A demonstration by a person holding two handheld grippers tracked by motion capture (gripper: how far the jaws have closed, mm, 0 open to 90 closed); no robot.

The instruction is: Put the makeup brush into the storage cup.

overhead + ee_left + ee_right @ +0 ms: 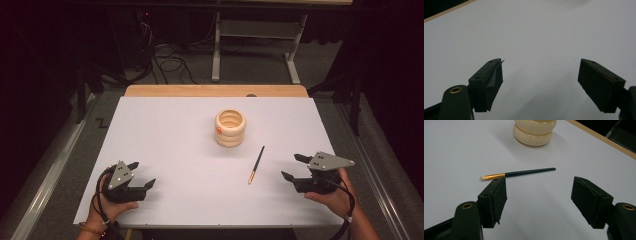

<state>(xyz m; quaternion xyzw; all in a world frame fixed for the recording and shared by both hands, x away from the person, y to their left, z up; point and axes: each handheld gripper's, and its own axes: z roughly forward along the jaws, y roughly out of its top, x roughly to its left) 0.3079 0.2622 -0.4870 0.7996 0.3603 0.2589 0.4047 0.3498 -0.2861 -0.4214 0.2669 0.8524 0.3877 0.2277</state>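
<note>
left tongs [540,85] gape wide over the bare white table [544,32].

The left tool [141,174] sits low at the near left corner of the bench [165,125], held from below by the left hand [111,207], its jaws spread wide with nothing between them (the left gripper view shows bare surface in the gap). The right tool [294,167] is held by the right hand [332,197] at the near right, pointing inward toward the left. Its jaws also stand well apart and hold nothing.
</note>
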